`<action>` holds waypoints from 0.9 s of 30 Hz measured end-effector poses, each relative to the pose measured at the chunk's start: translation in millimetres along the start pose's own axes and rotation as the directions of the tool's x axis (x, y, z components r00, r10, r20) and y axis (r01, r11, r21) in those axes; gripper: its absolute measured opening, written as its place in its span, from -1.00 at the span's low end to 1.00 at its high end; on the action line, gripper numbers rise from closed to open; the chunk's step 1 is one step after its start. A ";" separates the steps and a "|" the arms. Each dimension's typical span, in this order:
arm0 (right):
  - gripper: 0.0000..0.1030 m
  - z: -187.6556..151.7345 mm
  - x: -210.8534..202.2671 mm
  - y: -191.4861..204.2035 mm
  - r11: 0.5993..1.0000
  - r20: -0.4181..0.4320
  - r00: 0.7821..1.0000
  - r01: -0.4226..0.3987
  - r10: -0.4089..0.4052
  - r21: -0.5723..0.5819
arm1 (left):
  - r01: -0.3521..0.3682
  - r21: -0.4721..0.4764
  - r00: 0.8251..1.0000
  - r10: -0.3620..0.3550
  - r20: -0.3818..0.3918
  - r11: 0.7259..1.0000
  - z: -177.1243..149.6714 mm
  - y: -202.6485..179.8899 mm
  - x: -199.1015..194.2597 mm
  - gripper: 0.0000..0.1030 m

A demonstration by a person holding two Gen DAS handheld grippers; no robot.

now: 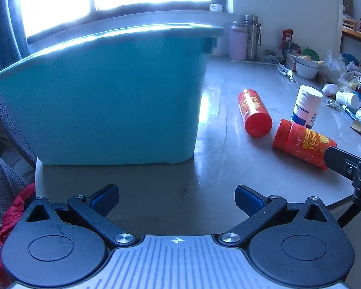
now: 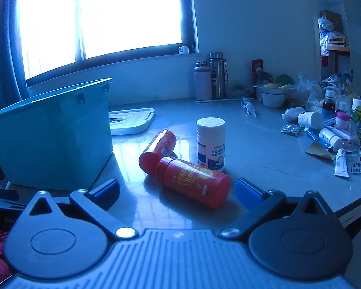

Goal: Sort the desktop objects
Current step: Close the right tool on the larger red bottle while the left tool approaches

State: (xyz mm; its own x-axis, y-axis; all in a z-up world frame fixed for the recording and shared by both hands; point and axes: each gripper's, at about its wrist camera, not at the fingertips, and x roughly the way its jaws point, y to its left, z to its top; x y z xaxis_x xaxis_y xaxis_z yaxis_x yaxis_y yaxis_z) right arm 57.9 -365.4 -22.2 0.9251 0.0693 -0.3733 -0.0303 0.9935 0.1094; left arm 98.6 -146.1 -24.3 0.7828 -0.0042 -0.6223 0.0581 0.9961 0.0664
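Two red vitamin bottles lie on their sides on the grey table: the near bottle [image 2: 195,183] [image 1: 303,143] and the far bottle [image 2: 157,151] [image 1: 254,113]. A white bottle [image 2: 210,143] [image 1: 305,107] stands upright behind them. A teal storage bin [image 1: 103,96] [image 2: 50,134] stands to the left. My left gripper [image 1: 177,198] is open and empty, facing the bin's front wall. My right gripper [image 2: 177,192] is open and empty, with the near red bottle just ahead between its fingers; one finger [image 1: 341,161] shows beside that bottle in the left wrist view.
The bin's white lid [image 2: 131,120] lies flat behind the bin. Two flasks [image 2: 210,77] stand at the back wall. Bowls [image 2: 273,96], medicine bottles, tubes and packets [image 2: 325,132] crowd the right side. The table edge [image 2: 356,202] curves at near right.
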 end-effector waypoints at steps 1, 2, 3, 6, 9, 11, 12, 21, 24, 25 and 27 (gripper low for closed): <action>0.99 0.0 0.8 -0.6 1.000 0.001 1.000 -0.002 0.002 -0.001 | 0.001 0.001 1.000 -0.001 0.001 1.000 0.9 -1.5 0.7 1.00; 0.99 0.5 2.5 -1.5 1.000 0.003 1.000 -0.005 0.005 -0.005 | 0.001 0.004 1.000 -0.001 0.004 1.000 1.5 -3.1 1.0 1.00; 0.99 1.2 4.0 -2.2 1.000 0.004 1.000 -0.007 0.007 -0.009 | -0.001 0.009 1.000 0.001 0.007 1.000 2.1 -4.8 1.5 1.00; 0.99 2.2 8.3 -3.0 1.000 0.010 1.000 -0.013 0.013 -0.026 | -0.005 0.019 1.000 0.005 0.002 1.000 3.6 -8.4 4.2 1.00; 0.99 2.5 13.5 -5.5 0.999 0.005 1.000 -0.018 0.019 -0.033 | -0.004 0.025 1.000 0.004 -0.006 1.000 5.0 -12.3 7.2 1.00; 0.99 4.3 19.7 -12.5 1.000 0.000 1.000 -0.015 0.015 -0.017 | 0.003 0.025 1.000 -0.003 -0.008 1.000 6.5 -15.4 9.1 1.00; 0.99 4.5 21.7 -15.5 1.000 -0.002 1.000 -0.014 0.014 -0.008 | 0.005 0.026 1.000 -0.005 -0.009 1.000 7.2 -17.2 10.4 1.00; 0.99 4.9 45.1 -31.7 0.999 -0.038 0.998 -0.052 0.053 0.013 | -0.003 0.028 1.000 0.004 -0.025 1.000 12.3 -34.0 19.0 1.00; 0.99 5.8 54.6 -33.7 0.997 -0.048 0.996 -0.073 0.073 0.009 | -0.017 0.019 0.999 0.018 -0.029 1.000 14.5 -36.0 20.8 1.00; 0.99 6.2 57.5 -34.1 0.997 -0.050 0.995 -0.081 0.081 0.006 | -0.021 0.015 0.999 0.022 -0.029 1.000 15.3 -36.2 21.3 1.00; 0.99 6.7 62.9 -34.3 0.995 -0.054 0.994 -0.095 0.095 -0.002 | -0.030 0.008 0.999 0.030 -0.030 1.000 17.0 -36.4 22.6 1.00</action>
State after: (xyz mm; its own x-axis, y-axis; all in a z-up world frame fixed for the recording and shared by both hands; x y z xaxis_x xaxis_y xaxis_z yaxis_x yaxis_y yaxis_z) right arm 119.7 -395.8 -43.2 0.8962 0.1680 -0.4106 -0.1188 0.9826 0.1427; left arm 124.7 -183.9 -27.5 0.7654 0.0281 -0.6429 0.0398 0.9951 0.0908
